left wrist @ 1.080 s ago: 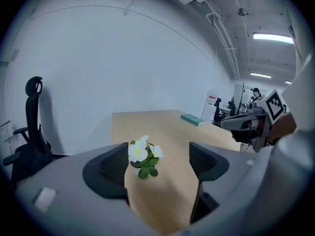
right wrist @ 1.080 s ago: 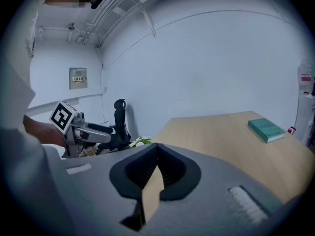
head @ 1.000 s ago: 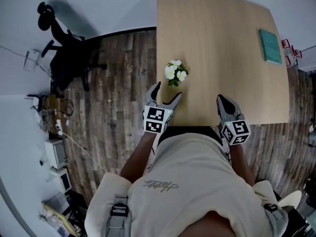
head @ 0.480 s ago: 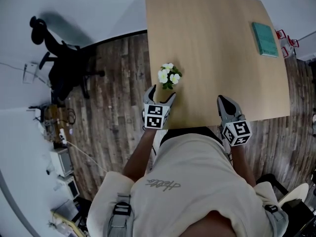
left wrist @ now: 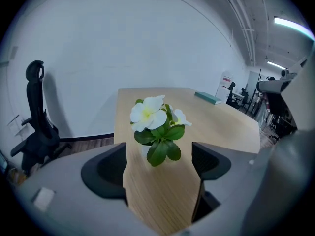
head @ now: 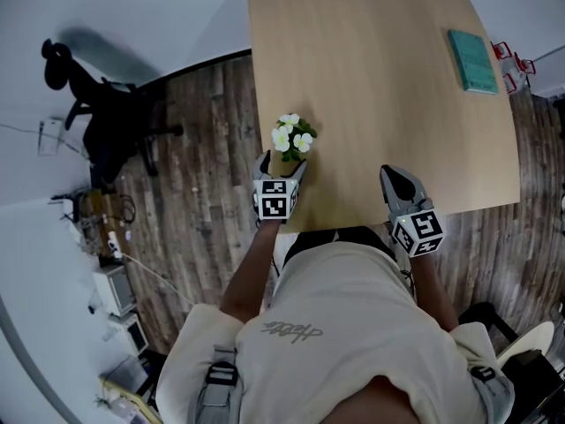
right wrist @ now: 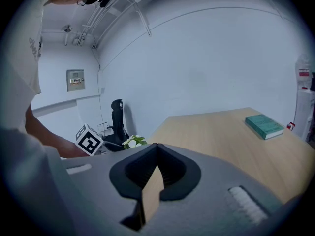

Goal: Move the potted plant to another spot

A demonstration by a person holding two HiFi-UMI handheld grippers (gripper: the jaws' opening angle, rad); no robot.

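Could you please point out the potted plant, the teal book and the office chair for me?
potted plant (left wrist: pixel 160 134), left gripper view, on its green leaves.
teal book (head: pixel 472 60), head view, middle of its cover.
office chair (head: pixel 113 131), head view, on its dark middle part.

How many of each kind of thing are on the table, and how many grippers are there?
Potted plant: 1
Green book: 1
Grippers: 2, the left gripper and the right gripper
Total: 4
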